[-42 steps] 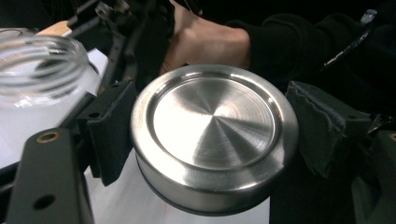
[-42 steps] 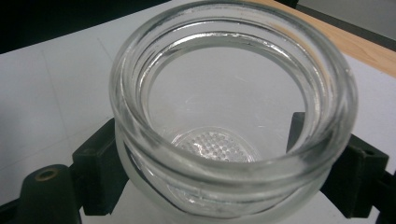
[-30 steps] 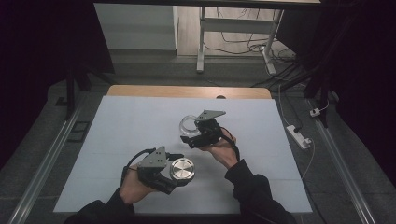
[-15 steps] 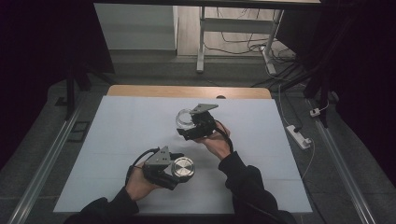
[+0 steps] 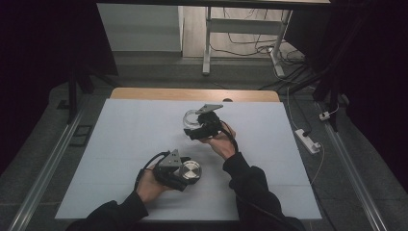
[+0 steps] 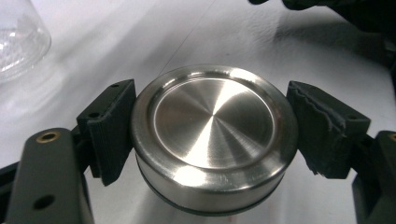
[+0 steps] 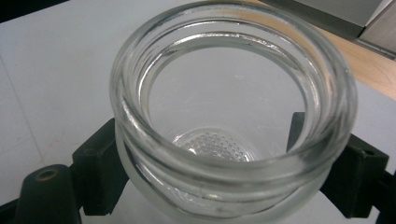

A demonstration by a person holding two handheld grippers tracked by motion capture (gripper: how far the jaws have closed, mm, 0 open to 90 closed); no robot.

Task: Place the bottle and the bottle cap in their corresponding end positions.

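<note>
My left gripper (image 5: 185, 174), nearest me at about six o'clock on the desk (image 5: 120, 144), has its fingers (image 6: 109, 128) clamped on the sides of the steel lid (image 6: 212, 140), flat face up. To seat it well, I judge I should keep the lid level and centre it over the mouth before lowering. Farther out, toward twelve o'clock, my right gripper (image 5: 198, 129) has its fingers clamped around the empty glass jar (image 7: 233, 112), its mouth open. My left wrist sits low and palm-down; my right forearm reaches forward, hand cupped beneath its gripper.
</note>
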